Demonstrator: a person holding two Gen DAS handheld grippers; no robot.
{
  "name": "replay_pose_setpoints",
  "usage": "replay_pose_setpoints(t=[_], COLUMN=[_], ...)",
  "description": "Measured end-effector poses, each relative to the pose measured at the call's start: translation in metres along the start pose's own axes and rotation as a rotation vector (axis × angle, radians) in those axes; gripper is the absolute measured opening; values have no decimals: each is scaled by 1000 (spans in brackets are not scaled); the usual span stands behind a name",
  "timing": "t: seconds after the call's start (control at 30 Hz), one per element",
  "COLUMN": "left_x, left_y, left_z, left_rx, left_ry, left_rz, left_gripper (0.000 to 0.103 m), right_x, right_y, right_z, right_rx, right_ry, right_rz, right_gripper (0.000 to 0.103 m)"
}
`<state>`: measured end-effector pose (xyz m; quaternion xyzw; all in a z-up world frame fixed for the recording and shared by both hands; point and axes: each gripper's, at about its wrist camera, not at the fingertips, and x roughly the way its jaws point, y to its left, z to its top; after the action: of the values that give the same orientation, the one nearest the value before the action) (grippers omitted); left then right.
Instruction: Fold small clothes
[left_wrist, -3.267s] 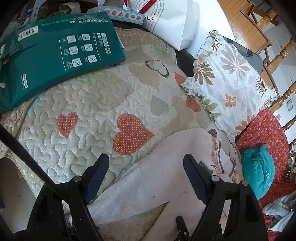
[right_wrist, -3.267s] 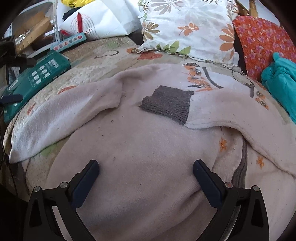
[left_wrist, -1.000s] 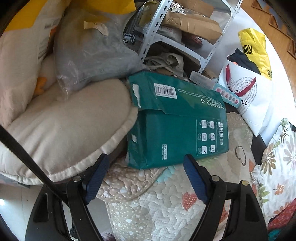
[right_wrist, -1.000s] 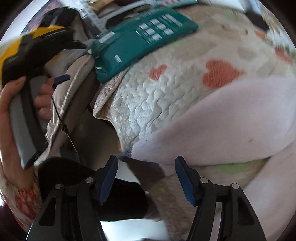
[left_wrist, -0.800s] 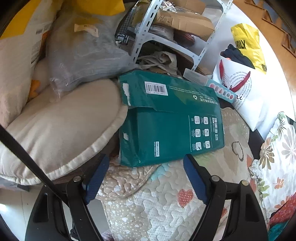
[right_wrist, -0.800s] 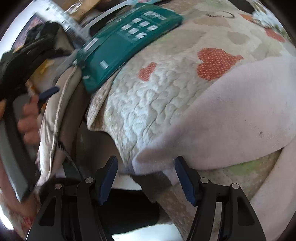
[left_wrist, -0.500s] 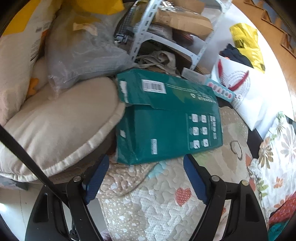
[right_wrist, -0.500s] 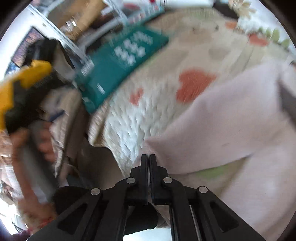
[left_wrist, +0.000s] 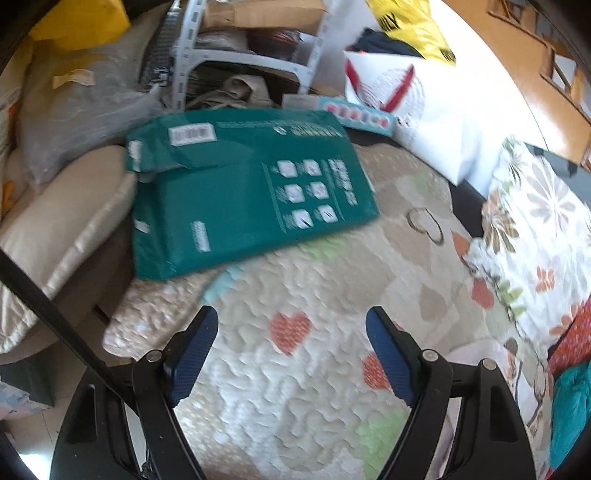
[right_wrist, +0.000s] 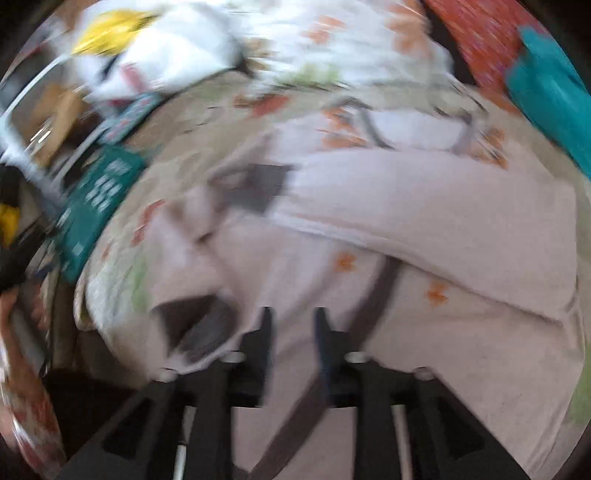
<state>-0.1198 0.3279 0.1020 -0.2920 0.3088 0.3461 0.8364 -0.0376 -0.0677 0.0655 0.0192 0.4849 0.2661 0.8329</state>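
Observation:
A pale pink sweater (right_wrist: 424, 206) lies spread on the heart-patterned quilt (left_wrist: 295, 280). One sleeve's dark cuff (right_wrist: 262, 188) rests on its chest. The other sleeve is bunched in over the body, its dark cuff (right_wrist: 195, 325) just left of my right gripper (right_wrist: 292, 321). That gripper's jaws are opening a little way above the sweater; the picture is blurred and I see nothing pinched between them. My left gripper (left_wrist: 291, 339) is wide open over bare quilt, holding nothing. Only an edge of the sweater (left_wrist: 476, 350) shows in the left wrist view.
A green flat package (left_wrist: 240, 199) lies at the quilt's far left corner beside a cream cushion (left_wrist: 62, 221). A white bag (left_wrist: 424, 110) and a shelf (left_wrist: 236, 44) stand behind. A floral pillow (left_wrist: 535, 221) and a teal garment (right_wrist: 546, 92) lie at the right.
My right gripper shut on the sleeve end at the quilt's edge, swept it in over the sweater's body, and its jaws now stand apart. My left gripper swung from the cushion toward the quilt, still open.

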Motion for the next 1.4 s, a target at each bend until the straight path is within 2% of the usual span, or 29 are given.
replay_pose_setpoints(t=[0.07, 0.2, 0.27, 0.3, 0.33, 0.37, 0.43, 0.5, 0.57, 0.67, 0.83, 0.93, 1.0, 1.13, 1.27, 1.4], left_x=[3, 5, 6, 6, 6, 6, 6, 7, 7, 9, 15, 20, 22, 22, 18, 18], left_y=[-9, -26, -31, -32, -32, -31, -28, -24, -20, -15, -11, -12, -16, -29, -46, -69], left_z=[-4, -11, -14, -15, -15, -15, -13, -11, -10, -8, -10, -13, -15, -22, -31, -43], left_rx=[14, 67, 88, 96, 98, 97, 84, 65, 50, 33, 22, 18, 25, 65, 116, 171], left_ry=[14, 25, 33, 35, 37, 39, 46, 52, 54, 62, 87, 112, 127, 141, 141, 152], left_rz=[-10, -21, -24, -27, -28, -30, -39, -49, -54, -54, -43, -45, -50, -70, -92, -115], left_gripper=[81, 81, 81, 81, 81, 81, 81, 81, 81, 81, 81, 81, 81, 81, 81, 81], right_x=[-2, 11, 30, 40, 51, 60, 71, 66, 55, 35, -25, -70, -93, -104, -80, -58], right_y=[29, 88, 104, 108, 110, 108, 100, 99, 101, 114, 137, 126, 101, 24, -73, -160], right_z=[-9, -20, -24, -25, -27, -27, -21, -10, 4, 39, 121, 159, 171, 163, 123, 74], right_rx=[-113, -295, -354, -386, -419, -435, -396, -358, -316, -240, -71, 56, 147, 286, 434, 584], right_ry=[-28, -48, -42, -35, -26, -7, 44, 35, 16, -11, -97, -164, -205, -223, -155, -126], right_rz=[19, 39, -12, -67, -119, -139, -124, -91, -50, 75, 373, 531, 570, 386, 134, -29], right_gripper=[64, 74, 74, 70, 56, 5, 4, 4, 4, 4, 4, 4, 4, 4, 4, 4])
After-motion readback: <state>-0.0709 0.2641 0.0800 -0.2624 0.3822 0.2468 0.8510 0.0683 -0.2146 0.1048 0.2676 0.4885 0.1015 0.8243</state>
